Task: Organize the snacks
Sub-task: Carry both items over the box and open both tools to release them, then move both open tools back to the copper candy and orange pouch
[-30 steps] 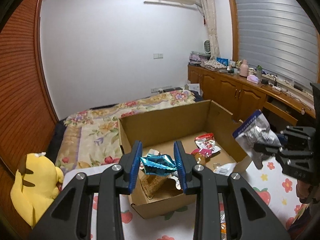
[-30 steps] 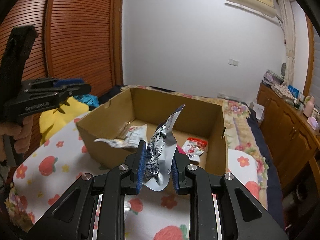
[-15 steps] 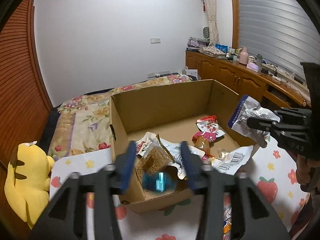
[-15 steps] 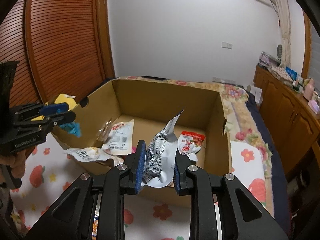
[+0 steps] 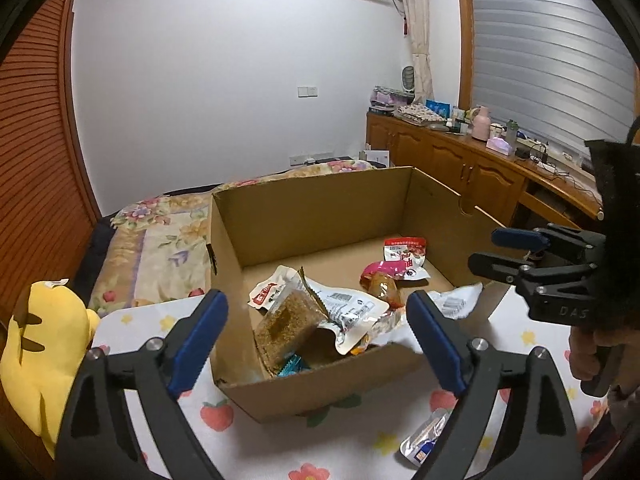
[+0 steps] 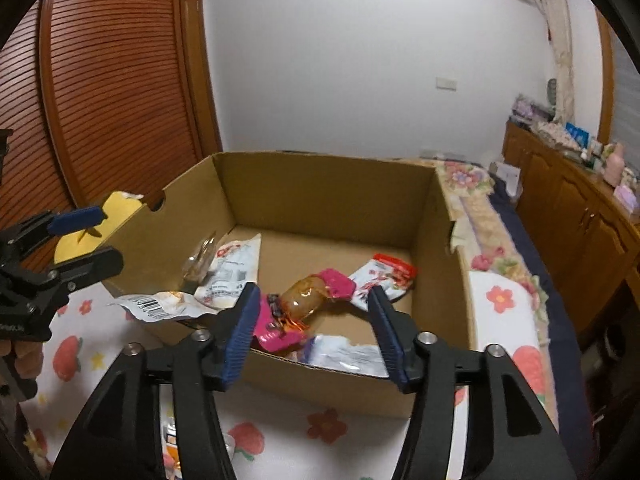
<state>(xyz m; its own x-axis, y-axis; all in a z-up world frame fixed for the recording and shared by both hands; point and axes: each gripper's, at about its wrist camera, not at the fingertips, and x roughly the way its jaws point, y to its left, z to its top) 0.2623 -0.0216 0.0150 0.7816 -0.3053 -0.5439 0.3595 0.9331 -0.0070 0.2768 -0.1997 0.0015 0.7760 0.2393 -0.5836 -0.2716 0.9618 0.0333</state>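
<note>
An open cardboard box (image 5: 320, 208) (image 6: 320, 184) stands on a strawberry-print sheet and holds several snack packets. My left gripper (image 5: 316, 340) is open and empty above the box's near wall. A small blue packet (image 5: 294, 366) lies in the box below it, beside a brown snack bar (image 5: 286, 324). My right gripper (image 6: 314, 332) is open and empty above its side of the box, and also shows in the left wrist view (image 5: 516, 252). A silver-white packet (image 6: 344, 354) lies in the box under it, near a pink-ended sausage snack (image 6: 308, 300).
A silver snack packet (image 5: 424, 436) lies on the sheet in front of the box. A yellow plush toy (image 5: 36, 344) sits at the left. A floral bedspread (image 5: 156, 232) lies behind the box. Wooden cabinets (image 5: 460, 168) with clutter line the right wall.
Both grippers have opened. The blue packet dropped from the left gripper into the box, and the silver packet dropped from the right gripper into the box.
</note>
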